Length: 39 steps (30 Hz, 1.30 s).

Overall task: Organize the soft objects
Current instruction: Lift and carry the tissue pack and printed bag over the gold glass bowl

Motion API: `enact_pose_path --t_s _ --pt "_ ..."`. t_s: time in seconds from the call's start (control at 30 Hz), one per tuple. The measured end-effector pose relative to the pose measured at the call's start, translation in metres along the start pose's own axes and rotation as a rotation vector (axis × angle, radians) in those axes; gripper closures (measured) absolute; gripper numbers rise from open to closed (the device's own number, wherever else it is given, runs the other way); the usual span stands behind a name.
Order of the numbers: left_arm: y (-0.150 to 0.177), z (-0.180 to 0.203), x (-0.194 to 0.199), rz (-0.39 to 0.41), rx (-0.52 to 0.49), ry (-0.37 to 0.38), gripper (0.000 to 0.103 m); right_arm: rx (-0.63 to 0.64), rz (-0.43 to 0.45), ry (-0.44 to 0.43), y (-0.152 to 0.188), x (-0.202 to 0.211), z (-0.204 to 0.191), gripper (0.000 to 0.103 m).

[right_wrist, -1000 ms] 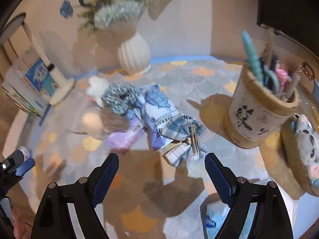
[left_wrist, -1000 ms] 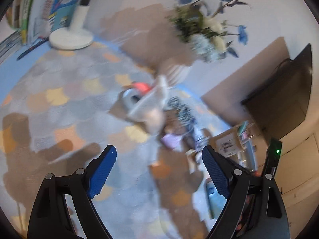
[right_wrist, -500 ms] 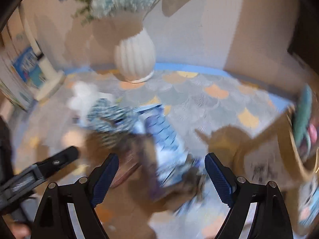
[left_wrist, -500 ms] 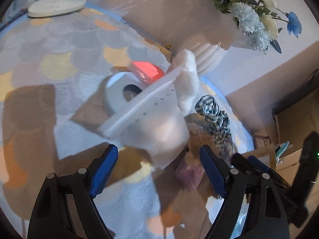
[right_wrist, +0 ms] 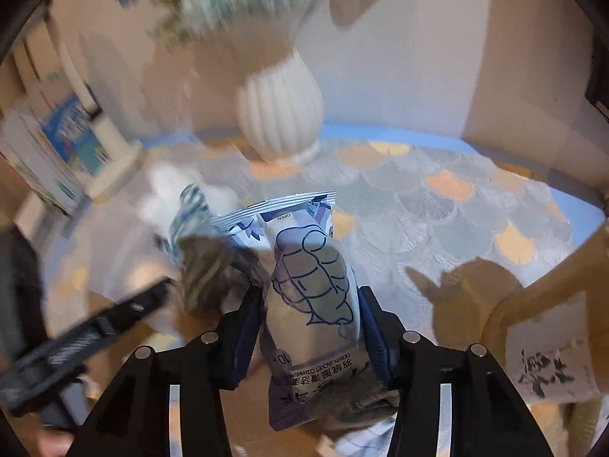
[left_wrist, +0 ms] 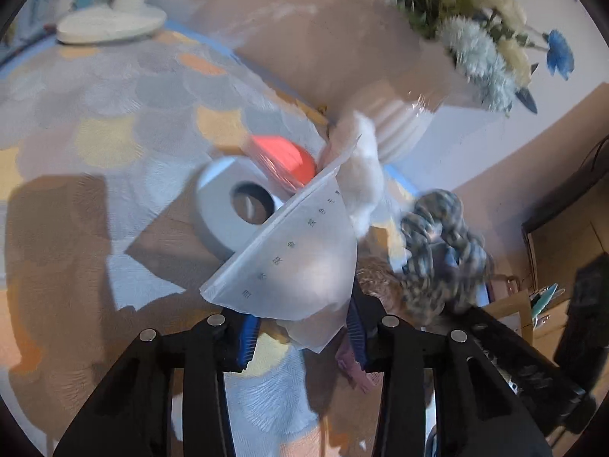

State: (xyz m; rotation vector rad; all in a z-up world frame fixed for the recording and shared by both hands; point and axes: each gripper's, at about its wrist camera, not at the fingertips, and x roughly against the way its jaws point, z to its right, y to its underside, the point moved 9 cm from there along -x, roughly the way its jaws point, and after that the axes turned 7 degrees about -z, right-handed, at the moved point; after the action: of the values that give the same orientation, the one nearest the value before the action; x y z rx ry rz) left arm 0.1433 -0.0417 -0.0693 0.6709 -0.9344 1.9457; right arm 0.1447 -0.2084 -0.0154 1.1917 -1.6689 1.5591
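1. My left camera alone shows a grey tape roll [left_wrist: 228, 209] lying flat on the scale-patterned cloth [left_wrist: 114, 114], with something red [left_wrist: 283, 154] at its far edge. It also shows a white lamp base [left_wrist: 110, 26] far off to the left.
2. My right camera alone shows the whole white ribbed vase [right_wrist: 279, 114] standing at the back of the cloth. At the right edge it shows a tan holder with black brushwork [right_wrist: 548, 358].
3. My left claw [left_wrist: 300, 333] is clenched on a clear plastic bag [left_wrist: 297, 262]. The bag's lower corner sits between the blue pads and the rest fans up and away over the tape roll. A white fluffy thing [left_wrist: 361, 175] touches the bag's top edge, and a blue-and-white checked scrunchie [left_wrist: 441, 251] lies just to the right of it.
4. My right claw [right_wrist: 310, 339] is closed around a printed wipes packet [right_wrist: 310, 285]. The packet stands lengthwise between the two fingers, its sealed end pointing away toward the vase and its near end down between the finger arms.
5. Both claws point down at the cloth. The dark, blurred body of my left claw is low at the left edge of the right camera's picture, close to the scrunchie.
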Motion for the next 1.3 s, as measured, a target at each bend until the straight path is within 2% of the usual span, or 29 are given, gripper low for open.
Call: enact_pose_path --t_s 0.07,0.17,0.2,0.3,0.37,0.47,0.53,0.63,0.7,0.73,0.77,0.8,0.83,0.87,0.93,1.0,1.13,1.3 --pt "-0.001 -0.002 0.015 0.046 -0.004 -0.015 0.067 -0.041 0.067 -0.051 -0.005 0.022 0.0 0.054" --pt "-0.001 0.002 0.049 0.108 -0.035 0.022 0.067 -0.142 0.163 -0.21 -0.012 0.059 0.002 0.054" --pt "0.0 0.004 0.065 0.124 -0.049 0.043 0.067 -0.173 0.173 -0.245 -0.011 0.07 0.003 0.054" --pt "0.005 0.009 0.106 0.146 -0.112 0.052 0.067 -0.192 0.172 -0.271 0.002 0.094 -0.003 0.054" --pt "0.018 0.013 0.124 0.089 -0.188 0.075 0.067 -0.19 0.142 -0.284 0.024 0.103 -0.014 0.053" --pt "0.054 0.007 0.131 -0.05 -0.304 0.039 0.067 -0.164 0.051 -0.284 0.065 0.096 -0.028 0.053" --pt "0.082 0.001 0.127 -0.14 -0.34 0.052 0.067 -0.155 -0.014 -0.262 0.094 0.081 -0.032 0.053" --pt "0.104 -0.005 0.117 -0.197 -0.383 0.033 0.066 -0.148 -0.076 -0.175 0.128 0.056 -0.028 0.053" --pt "0.126 -0.004 0.1 -0.306 -0.43 0.029 0.064 -0.143 -0.107 -0.113 0.148 0.044 -0.023 0.053" --pt "0.131 -0.003 0.092 -0.335 -0.443 0.025 0.058 -0.133 -0.111 -0.07 0.154 0.039 -0.02 0.053" --pt "0.135 -0.004 0.084 -0.351 -0.453 0.007 0.056 -0.121 -0.1 -0.046 0.158 0.037 -0.017 0.053" --pt "0.134 -0.007 0.076 -0.344 -0.451 -0.03 0.056 -0.11 -0.086 -0.041 0.16 0.038 -0.018 0.051" --pt "0.133 -0.009 0.073 -0.328 -0.448 -0.055 0.05 -0.101 -0.082 -0.037 0.162 0.038 -0.018 0.047" --pt "0.128 -0.008 0.069 -0.302 -0.448 -0.064 0.039 -0.094 -0.089 -0.022 0.165 0.037 -0.017 0.042" --pt "0.12 -0.008 0.063 -0.27 -0.435 -0.069 0.033 -0.084 -0.118 -0.012 0.169 0.033 -0.016 0.028" --pt "0.119 -0.012 0.061 -0.262 -0.414 -0.081 0.032 -0.076 -0.123 -0.031 0.176 0.033 -0.016 0.027" --pt "0.128 -0.013 0.068 -0.263 -0.427 -0.071 0.023 -0.105 -0.105 -0.074 0.188 0.035 -0.008 0.021" --pt "0.128 -0.011 0.067 -0.232 -0.369 -0.031 0.026 -0.117 -0.076 -0.078 0.183 0.036 -0.011 0.021"
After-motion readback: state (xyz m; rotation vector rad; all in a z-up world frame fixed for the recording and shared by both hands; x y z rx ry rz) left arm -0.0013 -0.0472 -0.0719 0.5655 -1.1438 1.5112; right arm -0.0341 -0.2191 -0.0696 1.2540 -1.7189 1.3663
